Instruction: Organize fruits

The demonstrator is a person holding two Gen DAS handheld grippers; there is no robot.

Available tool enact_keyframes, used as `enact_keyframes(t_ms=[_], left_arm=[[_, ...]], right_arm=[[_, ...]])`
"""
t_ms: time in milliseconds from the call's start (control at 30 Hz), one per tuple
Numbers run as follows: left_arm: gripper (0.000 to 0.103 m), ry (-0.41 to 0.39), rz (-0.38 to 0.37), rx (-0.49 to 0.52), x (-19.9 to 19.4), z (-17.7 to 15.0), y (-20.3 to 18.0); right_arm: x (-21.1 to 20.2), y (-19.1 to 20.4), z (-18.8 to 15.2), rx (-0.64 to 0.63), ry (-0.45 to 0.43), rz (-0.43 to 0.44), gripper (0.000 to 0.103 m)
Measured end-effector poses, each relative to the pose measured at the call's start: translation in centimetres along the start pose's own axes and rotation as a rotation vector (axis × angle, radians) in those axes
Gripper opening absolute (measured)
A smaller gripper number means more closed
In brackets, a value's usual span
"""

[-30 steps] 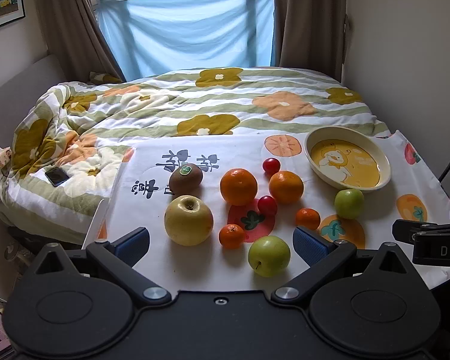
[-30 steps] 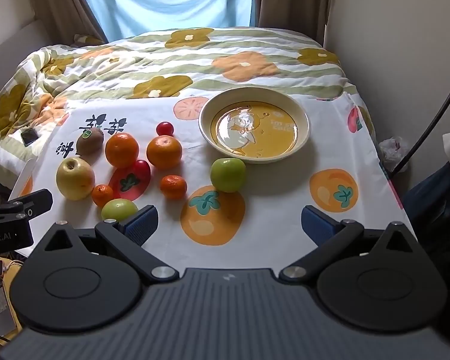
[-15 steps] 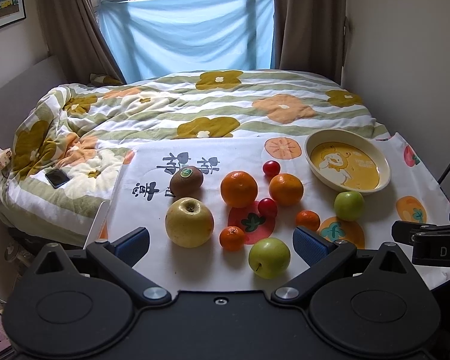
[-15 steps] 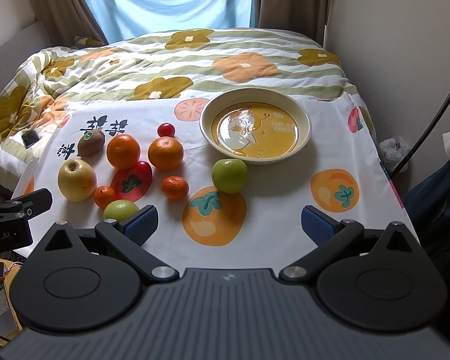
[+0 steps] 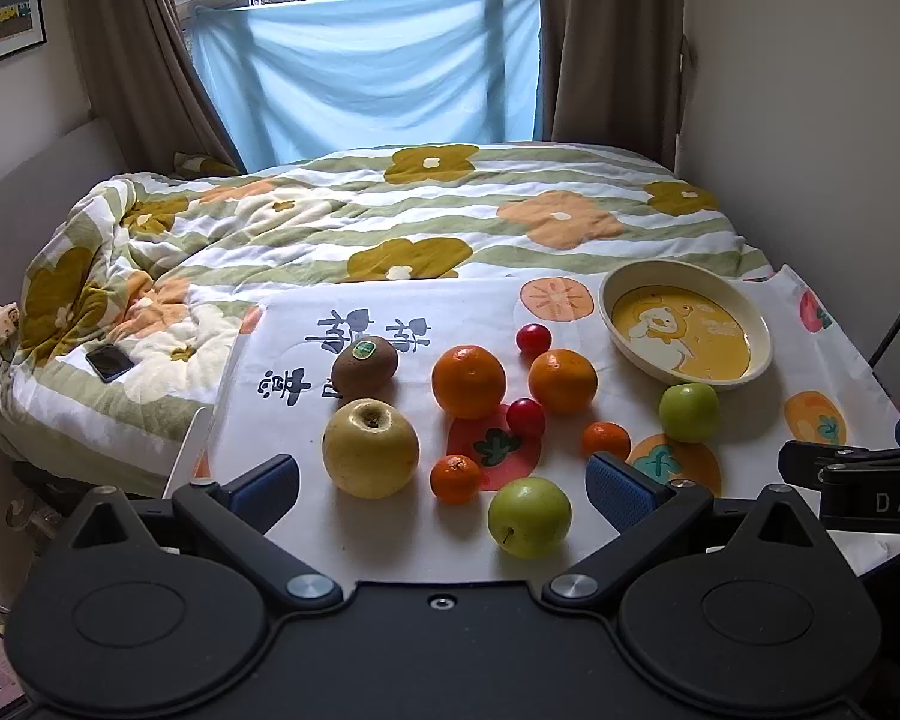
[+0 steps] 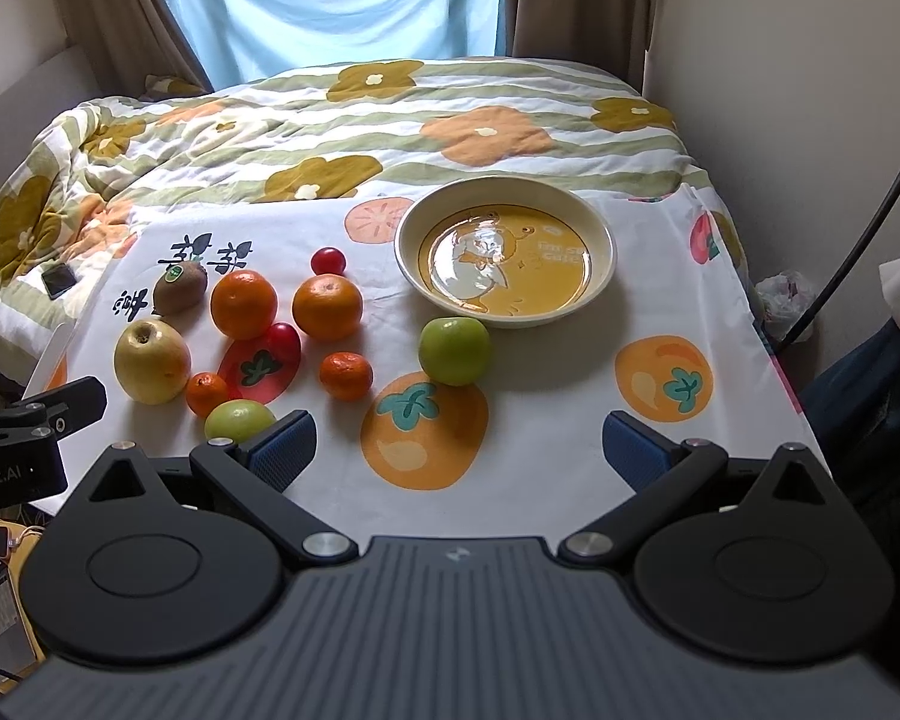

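While both grippers hang over the near edge of the desk [image 6: 558, 420], neither holds anything: left gripper [image 5: 444, 483] jaws spread wide, blue pads on either side of the near fruit, no contact; right gripper [image 6: 459, 450] jaws equally wide over bare printed cloth. Fruit sits loose on the desk's left half. Yellow apple [image 5: 370, 447] is nearest the left edge, kiwi [image 5: 365, 364] with a green sticker just behind it. Two big oranges [image 5: 468, 381] [image 5: 562, 381] sit side by side mid-cluster, one cherry tomato [image 5: 533, 338] behind them, a second tomato [image 5: 525, 417] between and in front of them. Two small mandarins: one [image 5: 455, 479] beside the yellow apple, the other [image 5: 606, 440] further right. Near green apple [image 5: 529, 516] is closest to the left gripper, between its pads in view. Far green apple [image 6: 455, 350] sits just in front of the bowl [image 6: 600, 228], close to the rim, contact unclear. Bowl is cream-rimmed, yellow inside with a duck print, no fruit in it, right of the cluster. Bed with a floral quilt [image 5: 390, 222] lies behind the desk, a phone [image 5: 109, 361] on it at left.
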State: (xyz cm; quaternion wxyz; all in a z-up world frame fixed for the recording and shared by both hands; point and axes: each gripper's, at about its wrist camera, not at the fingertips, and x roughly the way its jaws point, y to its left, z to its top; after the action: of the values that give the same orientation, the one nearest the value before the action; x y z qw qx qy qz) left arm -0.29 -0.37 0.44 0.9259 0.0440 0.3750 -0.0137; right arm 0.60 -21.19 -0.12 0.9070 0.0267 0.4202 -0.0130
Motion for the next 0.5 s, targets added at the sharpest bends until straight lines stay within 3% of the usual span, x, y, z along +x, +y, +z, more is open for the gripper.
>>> enact_keyframes(t_ms=[500], left_arm=[[0.103, 0.000, -0.003, 0.002, -0.07, -0.02, -0.36]], right_arm=[[-0.14, -0.04, -0.02, 0.000, -0.002, 0.001, 0.103]])
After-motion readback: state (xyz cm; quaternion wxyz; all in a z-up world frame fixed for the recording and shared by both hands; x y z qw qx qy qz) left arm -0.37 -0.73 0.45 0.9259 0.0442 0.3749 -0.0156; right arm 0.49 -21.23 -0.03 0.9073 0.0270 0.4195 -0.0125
